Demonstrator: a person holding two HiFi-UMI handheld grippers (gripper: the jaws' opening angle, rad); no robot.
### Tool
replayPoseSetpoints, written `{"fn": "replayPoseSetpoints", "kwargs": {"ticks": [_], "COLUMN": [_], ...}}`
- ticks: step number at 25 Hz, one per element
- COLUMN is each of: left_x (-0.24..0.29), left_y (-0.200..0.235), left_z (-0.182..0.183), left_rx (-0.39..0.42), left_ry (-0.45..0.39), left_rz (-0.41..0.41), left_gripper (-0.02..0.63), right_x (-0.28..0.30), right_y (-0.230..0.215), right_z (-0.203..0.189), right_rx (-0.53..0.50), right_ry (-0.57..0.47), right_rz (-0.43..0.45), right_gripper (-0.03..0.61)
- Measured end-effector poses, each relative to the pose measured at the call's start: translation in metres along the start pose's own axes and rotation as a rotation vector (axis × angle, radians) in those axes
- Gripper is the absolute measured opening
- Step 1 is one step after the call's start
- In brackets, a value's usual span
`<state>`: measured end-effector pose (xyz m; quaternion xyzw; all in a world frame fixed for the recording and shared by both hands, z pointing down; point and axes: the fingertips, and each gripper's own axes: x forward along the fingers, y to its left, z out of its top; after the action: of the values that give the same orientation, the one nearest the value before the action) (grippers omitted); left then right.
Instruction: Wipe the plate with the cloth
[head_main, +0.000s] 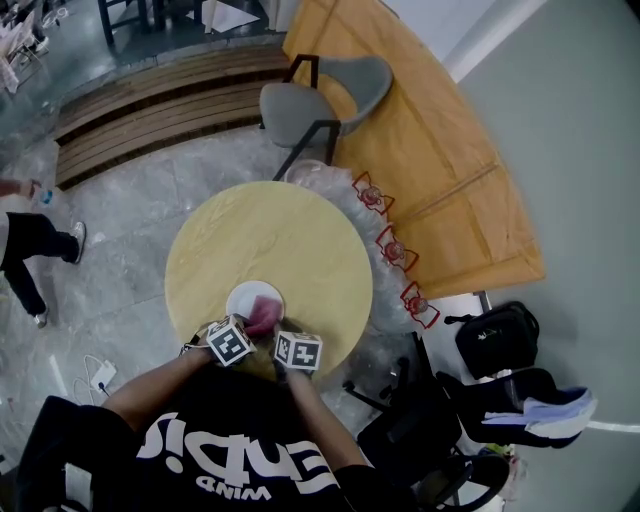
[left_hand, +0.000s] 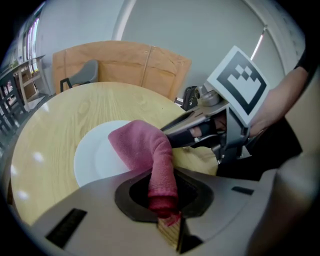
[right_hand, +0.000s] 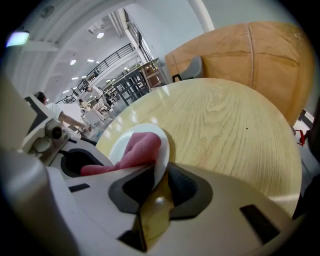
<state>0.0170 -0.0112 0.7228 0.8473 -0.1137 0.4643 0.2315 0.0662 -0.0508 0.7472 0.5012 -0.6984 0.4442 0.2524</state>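
Found the plate (head_main: 241, 297) flat on the round table (head_main: 300, 225), close to its near edge. Saw the pink cloth (left_hand: 142, 147) draped over its near right part, long axis running from the plate's middle straight back into the left gripper (left_hand: 163, 212), and noted those jaws pinched tight on the cloth's tail. Caught the right gripper (right_hand: 156, 192) clamped shut on the plate's near rim, steadying it. Put the bare white surface ahead and to the left of the cloth, so judged the wiping stroke a push forward and leftward by the left gripper, with the right merely holding.
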Motion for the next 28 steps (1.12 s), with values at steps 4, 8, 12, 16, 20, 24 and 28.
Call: {"fn": "replayPoseSetpoints", "kwargs": {"ticks": [4,8,12,16,20,24,28], "left_x": [0.001,0.0,-0.005,-0.01,-0.016,-0.024,-0.026], "left_y": [-0.002,0.0,0.008,0.018,0.029,0.039,0.043], "left_z": [-0.001,-0.004,-0.005,-0.007,-0.012,-0.016,-0.017], "left_rx": [0.017,0.021,-0.019,-0.052,-0.086,-0.12,-0.131], "left_ry": [0.008,0.002,-0.009,-0.007,-0.012,-0.025,-0.032], "left_rz": [0.0,0.016,0.048,0.079,0.106,0.128,0.141], "left_gripper": [0.052,0.052,0.052,0.052,0.052,0.053,0.053], "right_x": [0.0,0.0,0.0,-0.001,-0.001,0.0,-0.001], "right_y": [0.002,0.003,0.003,0.002,0.002,0.004,0.003], "right_z": [0.001,0.001,0.0,0.001,0.001,0.001,0.001], "right_rx": [-0.027,-0.025,-0.021,-0.016,-0.017,-0.019,-0.018], "right_ry": [0.008,0.008,0.011,0.011,0.011,0.011,0.011], "right_rz": [0.002,0.007,0.011,0.018,0.019,0.02,0.025], "right_gripper": [0.101,0.101,0.101,0.101,0.101,0.101,0.101]}}
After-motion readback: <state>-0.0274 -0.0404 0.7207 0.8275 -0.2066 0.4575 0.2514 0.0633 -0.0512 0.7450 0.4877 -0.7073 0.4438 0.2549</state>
